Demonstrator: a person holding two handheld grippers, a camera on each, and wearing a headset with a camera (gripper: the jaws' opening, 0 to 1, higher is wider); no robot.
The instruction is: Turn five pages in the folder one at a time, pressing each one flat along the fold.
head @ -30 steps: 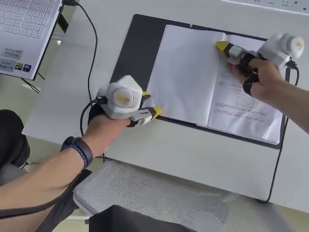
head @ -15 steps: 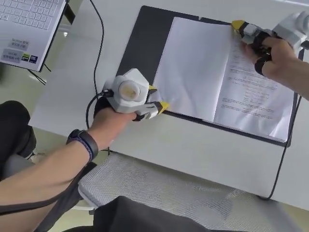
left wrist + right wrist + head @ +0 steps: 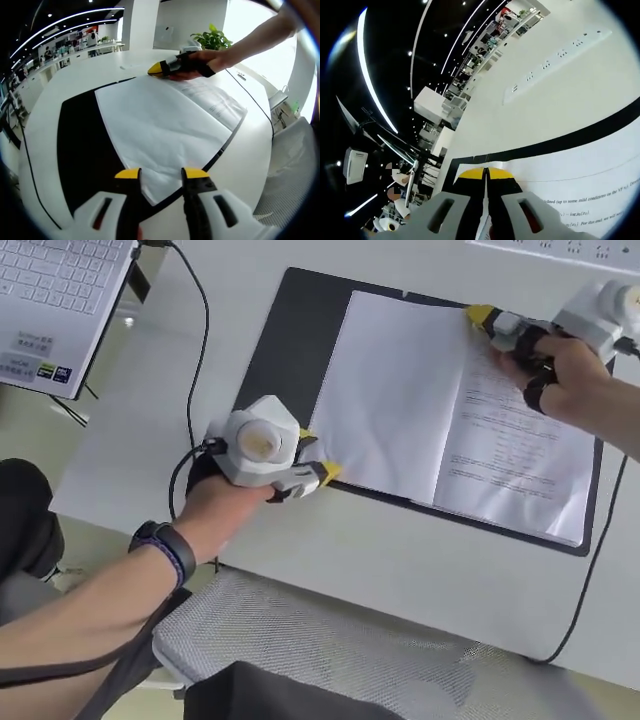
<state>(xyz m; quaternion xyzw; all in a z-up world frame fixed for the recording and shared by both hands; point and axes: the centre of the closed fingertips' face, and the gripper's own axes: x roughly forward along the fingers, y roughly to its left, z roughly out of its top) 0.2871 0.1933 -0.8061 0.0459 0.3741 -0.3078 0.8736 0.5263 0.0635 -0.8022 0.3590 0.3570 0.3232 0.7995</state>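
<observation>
Slid along the fold since a second ago, the right gripper (image 3: pixel 480 316), jaws shut and empty, presses the crease's far end in the folder (image 3: pixel 285 350), which lies open on the white surface (image 3: pixel 400 560). At the near corner of the turned page (image 3: pixel 390 390) sits the left gripper (image 3: pixel 322 474), jaws apart. At least one page looks turned; the count is unclear.

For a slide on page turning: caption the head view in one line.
Left gripper open at the lower corner of the blank page; right gripper shut at the top of the folder fold.
</observation>
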